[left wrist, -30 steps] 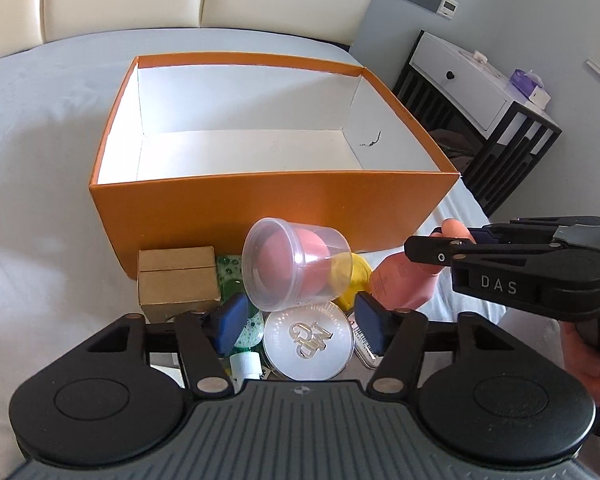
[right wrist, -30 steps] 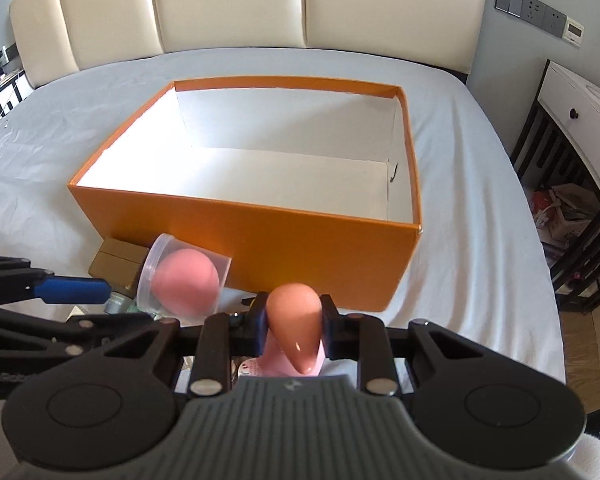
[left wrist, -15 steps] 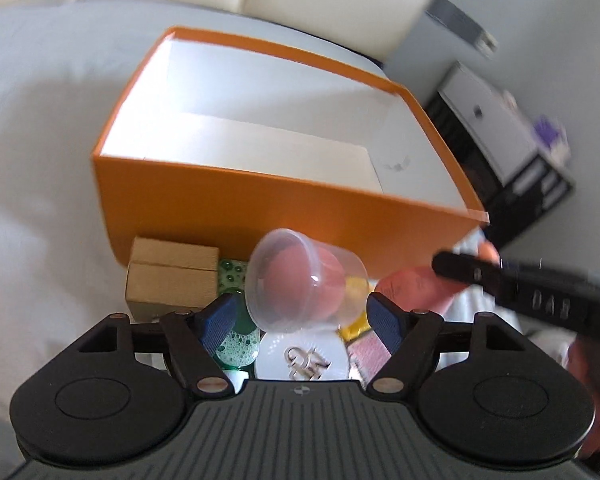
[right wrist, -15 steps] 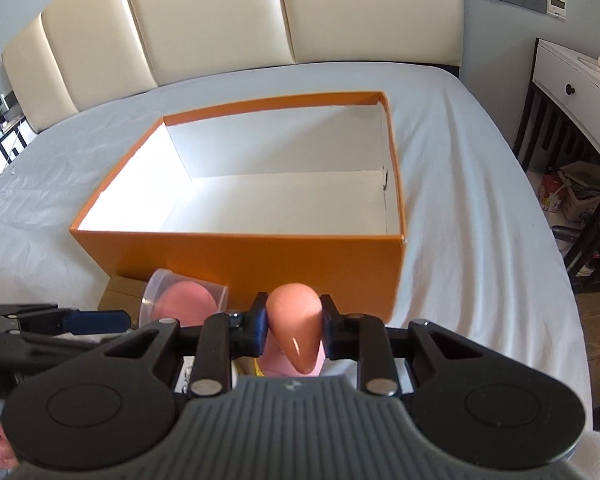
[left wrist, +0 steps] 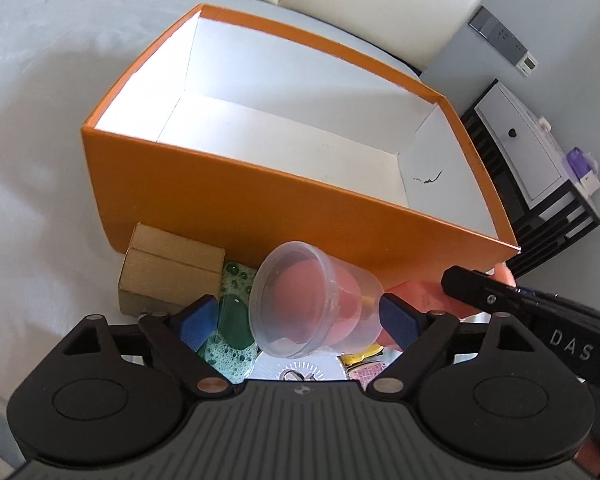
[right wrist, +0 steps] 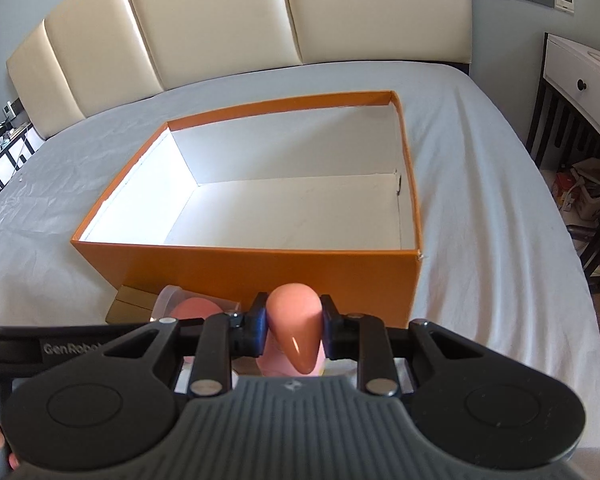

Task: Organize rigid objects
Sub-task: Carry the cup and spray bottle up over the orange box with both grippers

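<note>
An open orange box (left wrist: 260,216) with a white inside stands on the bed. In front of it lies a clear plastic cup (left wrist: 300,300) on its side, holding a pink egg-shaped sponge. My left gripper (left wrist: 296,320) is open, its blue pads either side of the cup; the left pad stands clear of it. My right gripper (right wrist: 294,324) is shut on a peach rounded object (right wrist: 296,332), held just short of the box's near wall (right wrist: 260,272). The cup (right wrist: 192,306) shows to its left.
A small cardboard box (left wrist: 168,268), a green bubbly item (left wrist: 232,320) and a round clear case with a silver emblem (left wrist: 300,368) lie by the cup. A white nightstand (right wrist: 580,80) stands right of the bed, a cream headboard (right wrist: 260,20) behind.
My left gripper's jaws have widened, and it has rolled and sunk closer around the cup. The right gripper keeps its hold on the peach object and has shifted slightly.
</note>
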A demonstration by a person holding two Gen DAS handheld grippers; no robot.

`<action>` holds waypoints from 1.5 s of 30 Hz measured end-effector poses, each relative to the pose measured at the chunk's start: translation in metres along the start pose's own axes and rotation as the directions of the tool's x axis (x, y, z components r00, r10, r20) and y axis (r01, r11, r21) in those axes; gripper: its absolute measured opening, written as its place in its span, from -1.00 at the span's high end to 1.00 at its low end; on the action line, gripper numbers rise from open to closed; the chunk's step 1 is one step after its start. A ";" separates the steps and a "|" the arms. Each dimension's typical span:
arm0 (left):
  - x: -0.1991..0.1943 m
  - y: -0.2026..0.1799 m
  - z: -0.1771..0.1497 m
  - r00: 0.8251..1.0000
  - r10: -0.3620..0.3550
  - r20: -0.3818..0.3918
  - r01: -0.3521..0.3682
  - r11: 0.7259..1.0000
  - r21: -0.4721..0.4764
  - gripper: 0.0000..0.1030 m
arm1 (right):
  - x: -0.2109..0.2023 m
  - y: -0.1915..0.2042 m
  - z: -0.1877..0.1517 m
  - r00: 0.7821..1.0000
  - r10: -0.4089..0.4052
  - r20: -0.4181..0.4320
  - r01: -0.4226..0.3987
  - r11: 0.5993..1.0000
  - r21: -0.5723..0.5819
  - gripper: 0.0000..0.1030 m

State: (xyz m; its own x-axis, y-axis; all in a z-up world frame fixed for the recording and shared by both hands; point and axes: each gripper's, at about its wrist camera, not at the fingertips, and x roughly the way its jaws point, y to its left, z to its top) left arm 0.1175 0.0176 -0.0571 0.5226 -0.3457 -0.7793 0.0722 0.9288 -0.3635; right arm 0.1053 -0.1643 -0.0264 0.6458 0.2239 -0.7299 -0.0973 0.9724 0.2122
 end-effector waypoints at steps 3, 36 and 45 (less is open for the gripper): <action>0.001 -0.006 -0.002 0.999 -0.045 0.001 0.045 0.999 0.005 -0.30 | -0.004 -0.008 -0.001 1.000 -0.006 0.000 0.006 1.000 0.014 0.52; 0.004 -0.074 -0.032 0.996 0.045 0.080 -0.078 0.875 0.477 -0.69 | 0.007 -0.039 -0.009 0.999 -0.050 -0.003 0.050 0.997 0.064 0.52; 0.012 -0.075 -0.034 0.995 0.029 0.093 -0.070 0.874 0.481 -0.50 | 0.017 -0.035 -0.012 0.998 -0.065 -0.017 0.065 0.998 0.025 0.52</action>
State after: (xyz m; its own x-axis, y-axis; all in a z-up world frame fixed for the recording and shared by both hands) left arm 0.0898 -0.0612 -0.0566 0.6009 -0.3051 -0.7388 0.4352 0.9002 -0.0178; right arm 0.1109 -0.1932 -0.0541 0.6376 0.1616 -0.7533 -0.0361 0.9829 0.1803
